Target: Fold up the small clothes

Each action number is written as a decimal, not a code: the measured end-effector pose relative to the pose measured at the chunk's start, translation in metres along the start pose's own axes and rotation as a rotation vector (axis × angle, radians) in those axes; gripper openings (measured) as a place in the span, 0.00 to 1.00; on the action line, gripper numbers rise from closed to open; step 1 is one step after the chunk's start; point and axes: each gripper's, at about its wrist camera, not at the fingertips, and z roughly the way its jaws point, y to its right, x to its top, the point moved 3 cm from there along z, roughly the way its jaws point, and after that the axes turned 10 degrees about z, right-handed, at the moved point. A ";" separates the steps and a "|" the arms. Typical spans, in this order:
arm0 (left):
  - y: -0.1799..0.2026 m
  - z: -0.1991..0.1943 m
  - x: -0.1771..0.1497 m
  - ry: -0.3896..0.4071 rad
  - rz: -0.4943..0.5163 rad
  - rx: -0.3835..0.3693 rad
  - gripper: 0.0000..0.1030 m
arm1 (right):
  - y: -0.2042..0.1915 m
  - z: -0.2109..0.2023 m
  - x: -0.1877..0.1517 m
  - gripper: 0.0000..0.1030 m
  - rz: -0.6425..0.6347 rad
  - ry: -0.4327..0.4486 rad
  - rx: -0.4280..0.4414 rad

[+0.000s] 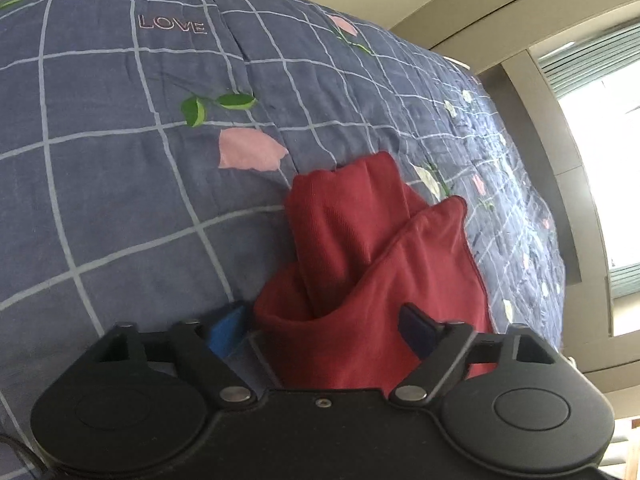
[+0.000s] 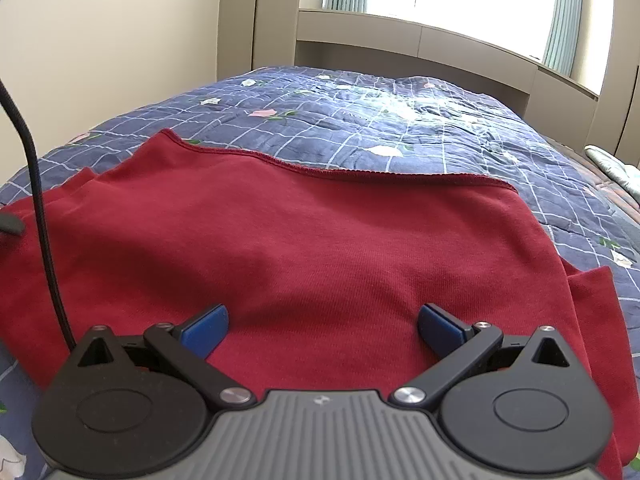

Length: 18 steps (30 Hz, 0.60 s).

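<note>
The red shirt [image 2: 304,248] lies flat on the blue checked quilt [image 2: 440,120], its long side running from 9 to 3 o'clock. The right gripper [image 2: 323,330] hangs wide apart over its middle. The left gripper [image 1: 322,330] is wide apart too, with a bunched sleeve between its fingers.

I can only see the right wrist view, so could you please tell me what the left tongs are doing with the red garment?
Observer: The left tongs are open, with a bunched part of the red garment lying between the fingers.
Operator: Is that part flat?
Observer: No, it stands up in two rounded folds against the blue quilt.
Operator: Any marking there?
Observer: The quilt reads "LOVE".
</note>
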 end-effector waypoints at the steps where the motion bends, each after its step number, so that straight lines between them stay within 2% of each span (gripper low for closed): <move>1: 0.001 0.001 0.001 -0.005 0.008 0.018 0.63 | 0.000 0.000 0.000 1.00 0.001 0.001 0.002; 3: 0.002 0.002 0.003 -0.017 0.017 0.034 0.42 | 0.001 0.000 0.000 1.00 0.003 0.003 0.005; 7: 0.004 0.002 0.003 -0.012 0.022 0.031 0.38 | 0.001 0.000 -0.001 1.00 0.008 0.007 0.010; 9: 0.004 0.002 0.003 -0.009 0.024 0.031 0.42 | 0.002 -0.001 -0.002 1.00 0.010 0.011 0.013; 14: 0.002 0.007 0.008 -0.027 -0.012 0.026 0.43 | 0.004 -0.002 -0.002 1.00 0.011 0.013 0.021; 15: 0.002 0.007 0.009 -0.030 -0.027 0.024 0.41 | 0.004 -0.002 -0.002 1.00 0.010 0.013 0.022; 17: 0.003 0.007 0.011 -0.041 -0.038 0.009 0.24 | 0.003 -0.002 -0.002 1.00 0.003 0.007 0.022; 18: 0.005 0.007 0.011 -0.043 -0.039 -0.001 0.22 | 0.003 -0.002 -0.001 1.00 -0.008 -0.001 0.022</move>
